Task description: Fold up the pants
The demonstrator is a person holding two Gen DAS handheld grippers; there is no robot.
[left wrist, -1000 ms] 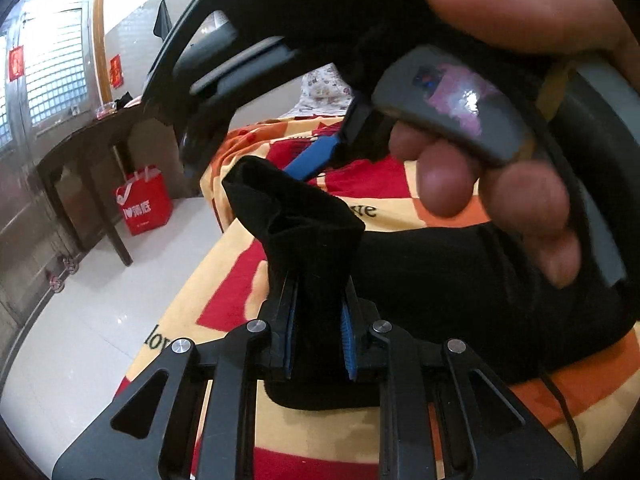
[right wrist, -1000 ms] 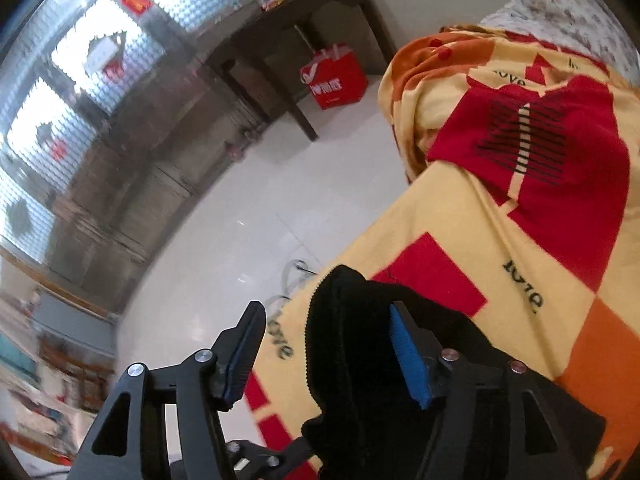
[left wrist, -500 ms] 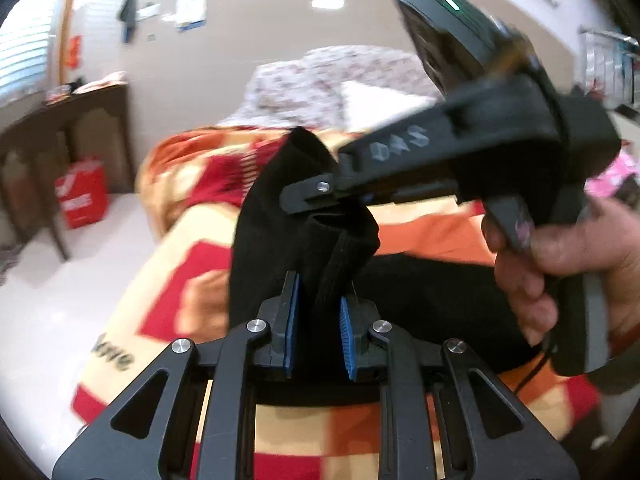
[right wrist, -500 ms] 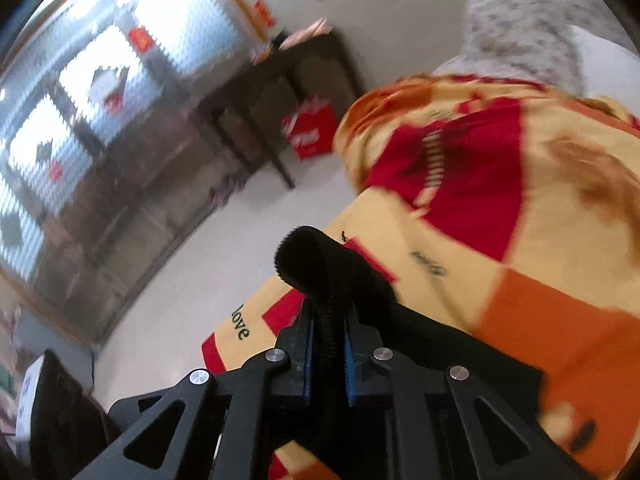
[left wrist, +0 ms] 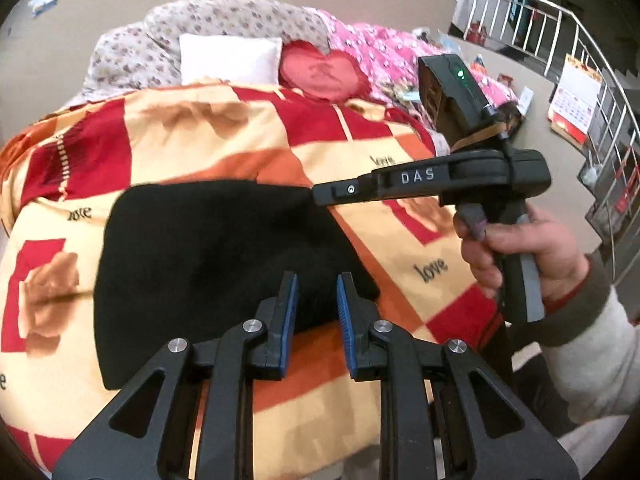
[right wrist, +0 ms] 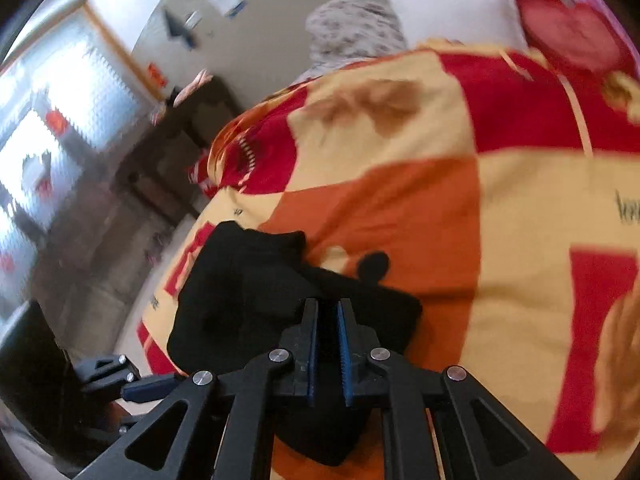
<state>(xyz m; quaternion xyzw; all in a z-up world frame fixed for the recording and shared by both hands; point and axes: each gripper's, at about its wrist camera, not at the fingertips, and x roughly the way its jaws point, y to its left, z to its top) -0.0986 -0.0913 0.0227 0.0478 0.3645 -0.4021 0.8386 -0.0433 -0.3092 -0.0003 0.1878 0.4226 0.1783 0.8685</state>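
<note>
1. The black pants lie in a compact folded bundle on the bed, on a checked blanket of red, orange and cream squares printed with "love"
2. The left tool sits at the near right edge of the pants, its blue-padded fingers parted with a clear gap; black cloth shows between them, but the pads do not press on it
3. The right tool has its pads drawn nearly together, pinching a thin fold of the pants at their near edge; in the left wrist view its tip meets the far right corner of the bundle
4. The right hand wraps the tool's handle, at the right of the bed
5. Far on the bed lie a white pillow, a red heart cushion and a pink quilt
6. A dark side table stands off the bed's left side, blurred
</note>
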